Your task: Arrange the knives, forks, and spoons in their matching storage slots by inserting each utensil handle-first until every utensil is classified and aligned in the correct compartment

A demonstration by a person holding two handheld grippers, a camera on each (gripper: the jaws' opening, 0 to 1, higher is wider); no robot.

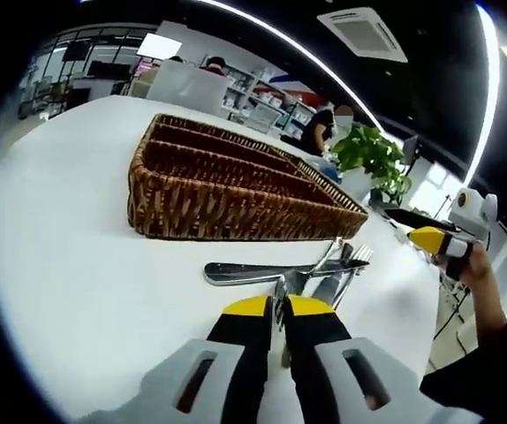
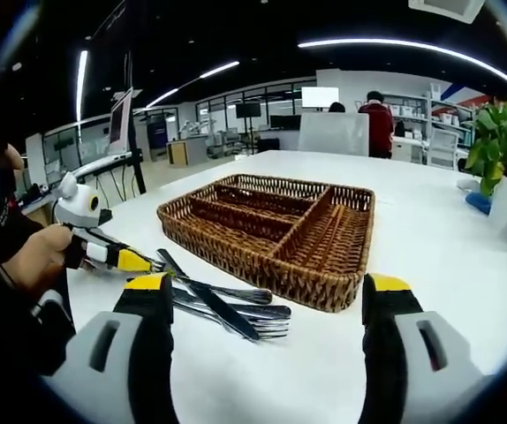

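Picking first utensil: left gripper [image 1: 277, 308] pinching a spoon [image 1: 262, 273] handle (right gripper [image 2: 267, 296] spread); next, into wicker tray [image 2: 271, 231].

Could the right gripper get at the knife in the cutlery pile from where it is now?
Probably yes. The right gripper is wide open, with the knife lying on top of the pile just ahead between its jaws. The left gripper is shut on a utensil at the pile's far end, which may crowd the approach.
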